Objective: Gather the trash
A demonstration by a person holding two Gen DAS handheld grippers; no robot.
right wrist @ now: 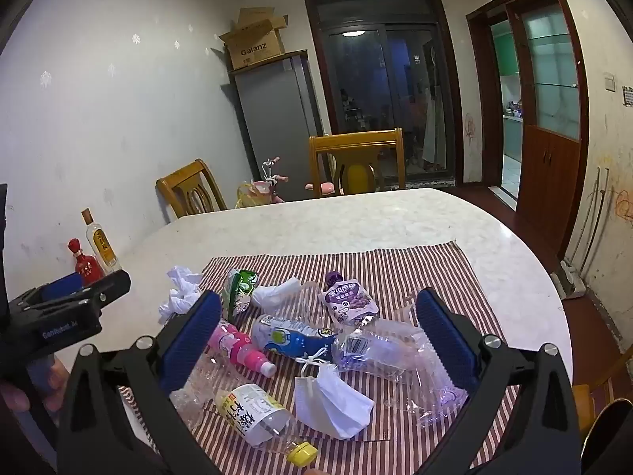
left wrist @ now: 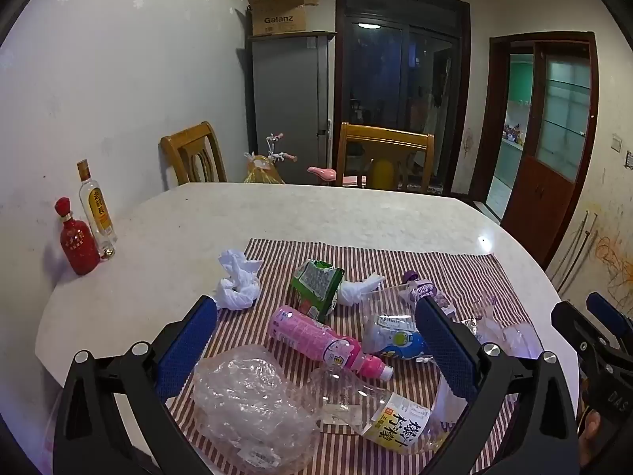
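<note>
Trash lies scattered on a striped cloth (left wrist: 395,265) on a pale table. In the left wrist view I see a pink bottle (left wrist: 324,340), a green carton (left wrist: 316,289), crumpled white tissue (left wrist: 237,281), a clear plastic bag (left wrist: 249,396) and a clear lemon-label bottle (left wrist: 395,415). My left gripper (left wrist: 316,340) hovers open above them, holding nothing. The right wrist view adds a white face mask (right wrist: 332,399), a blue bottle (right wrist: 292,336), a purple pouch (right wrist: 348,301) and crushed clear plastic (right wrist: 391,352). My right gripper (right wrist: 320,324) is open and holds nothing.
A red bottle (left wrist: 77,241) and a tall clear liquor bottle (left wrist: 95,206) stand at the table's left edge by the wall. Two wooden chairs (left wrist: 383,154) sit at the far side. A grey fridge (left wrist: 292,107) and a doorway stand behind.
</note>
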